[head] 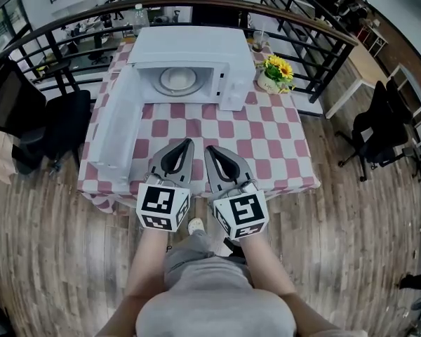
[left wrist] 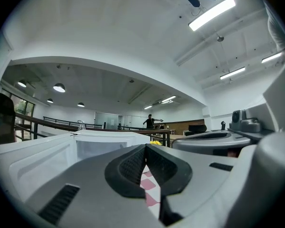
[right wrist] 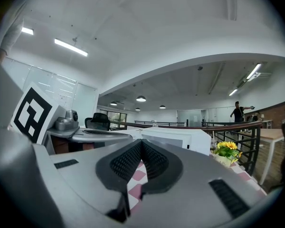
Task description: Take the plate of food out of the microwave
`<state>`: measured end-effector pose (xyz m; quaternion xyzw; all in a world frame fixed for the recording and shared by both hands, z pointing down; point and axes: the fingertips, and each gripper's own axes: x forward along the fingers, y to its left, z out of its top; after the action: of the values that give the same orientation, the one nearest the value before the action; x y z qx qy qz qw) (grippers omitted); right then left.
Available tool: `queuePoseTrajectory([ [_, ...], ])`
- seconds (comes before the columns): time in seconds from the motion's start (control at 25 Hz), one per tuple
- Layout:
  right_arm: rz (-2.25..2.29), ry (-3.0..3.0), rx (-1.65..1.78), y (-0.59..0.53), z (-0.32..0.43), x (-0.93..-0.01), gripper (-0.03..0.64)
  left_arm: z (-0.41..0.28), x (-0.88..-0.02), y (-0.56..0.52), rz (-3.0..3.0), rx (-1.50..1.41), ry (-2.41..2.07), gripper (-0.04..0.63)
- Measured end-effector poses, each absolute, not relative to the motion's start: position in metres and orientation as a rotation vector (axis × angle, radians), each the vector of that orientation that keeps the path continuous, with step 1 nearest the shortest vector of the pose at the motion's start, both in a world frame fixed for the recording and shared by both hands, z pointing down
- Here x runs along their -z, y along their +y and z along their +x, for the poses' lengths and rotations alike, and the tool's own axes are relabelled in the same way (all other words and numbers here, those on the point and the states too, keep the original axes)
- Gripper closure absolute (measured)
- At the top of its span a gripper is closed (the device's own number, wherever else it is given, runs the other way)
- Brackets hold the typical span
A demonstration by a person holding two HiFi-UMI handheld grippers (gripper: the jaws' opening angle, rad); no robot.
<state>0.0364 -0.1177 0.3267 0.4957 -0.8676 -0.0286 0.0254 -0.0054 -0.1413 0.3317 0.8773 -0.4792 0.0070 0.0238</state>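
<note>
A white microwave stands at the far side of the checked table, its door swung wide open to the left. Inside its cavity lies a pale round plate; I cannot make out the food on it. My left gripper and right gripper hover side by side over the table's near edge, well short of the microwave, both shut with nothing in them. The left gripper view shows the shut jaws pointing at the microwave. In the right gripper view the right gripper does the same.
A pot of sunflowers sits right of the microwave, with a glass behind it. A dark railing runs round the table's far side. Black office chairs stand to the left and right of the table.
</note>
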Motion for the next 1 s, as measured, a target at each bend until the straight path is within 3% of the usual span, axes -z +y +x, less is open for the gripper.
queuePoseTrajectory([
  [1.0,1.423,-2.667,0.026,-0.269,0.046,-0.370,0.595,-0.012,-0.385,-0.304,2.507,0.018,-1.529,0.592],
])
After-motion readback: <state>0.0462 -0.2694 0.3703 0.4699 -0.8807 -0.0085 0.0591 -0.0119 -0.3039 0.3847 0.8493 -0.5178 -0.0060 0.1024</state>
